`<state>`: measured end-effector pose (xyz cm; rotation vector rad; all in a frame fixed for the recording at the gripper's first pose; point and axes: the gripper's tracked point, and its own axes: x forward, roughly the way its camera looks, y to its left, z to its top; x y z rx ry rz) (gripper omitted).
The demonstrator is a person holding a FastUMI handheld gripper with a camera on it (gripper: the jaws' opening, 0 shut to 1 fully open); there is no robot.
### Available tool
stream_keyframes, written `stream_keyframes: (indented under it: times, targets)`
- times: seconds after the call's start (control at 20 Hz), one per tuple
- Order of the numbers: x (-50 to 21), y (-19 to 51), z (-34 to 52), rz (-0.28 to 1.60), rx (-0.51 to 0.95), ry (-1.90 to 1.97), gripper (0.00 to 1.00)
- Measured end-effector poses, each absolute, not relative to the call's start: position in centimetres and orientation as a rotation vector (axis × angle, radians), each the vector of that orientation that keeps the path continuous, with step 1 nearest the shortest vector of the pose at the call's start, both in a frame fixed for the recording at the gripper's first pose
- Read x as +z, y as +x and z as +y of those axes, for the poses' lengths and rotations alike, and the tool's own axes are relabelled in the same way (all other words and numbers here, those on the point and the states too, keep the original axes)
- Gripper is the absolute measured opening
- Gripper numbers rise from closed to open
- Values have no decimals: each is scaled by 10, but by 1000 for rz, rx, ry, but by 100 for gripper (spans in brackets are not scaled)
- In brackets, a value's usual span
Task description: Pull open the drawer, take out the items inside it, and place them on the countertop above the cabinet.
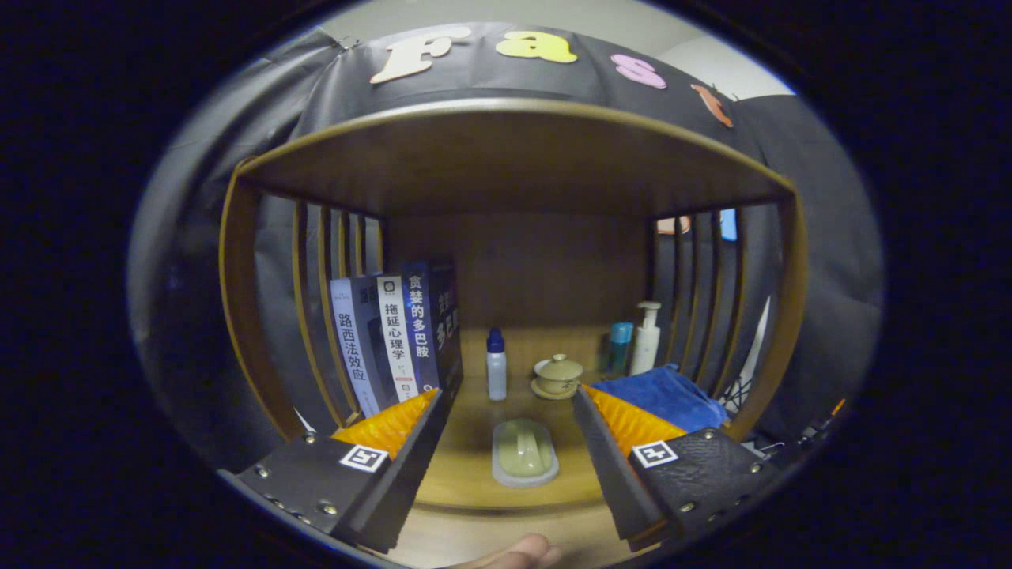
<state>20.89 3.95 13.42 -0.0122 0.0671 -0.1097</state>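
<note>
My gripper [507, 395] is open and holds nothing, its fingers spread wide over a wooden countertop [466, 474] inside a slatted wooden shelf unit. Between the fingers, lying flat on the countertop, is a pale green oval item on a light grey base [524, 452]. Just beyond the fingertips stand a small white bottle with a blue cap [496, 365] and a lidded beige tea cup on a saucer [558, 375].
Several upright books [395, 336] lean against the left slats. A folded blue cloth [668, 395], a teal bottle [620, 346] and a white pump bottle [647, 338] crowd the right back corner. The shelf's wooden top [506, 158] hangs overhead. A person's fingertip [518, 553] shows below the fingers.
</note>
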Motion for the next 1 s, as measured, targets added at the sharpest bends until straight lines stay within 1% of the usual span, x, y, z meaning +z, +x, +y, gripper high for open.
stream_keyframes:
  times: [0.4,0.65,0.8,1.0]
  targets:
    - [129,114,31,33,-156,-59,97]
    - [113,74,25,17,-179,-88,96]
    - [84,53,23,67,-185,-132,97]
    - [37,32,29,95,-138,-131,97]
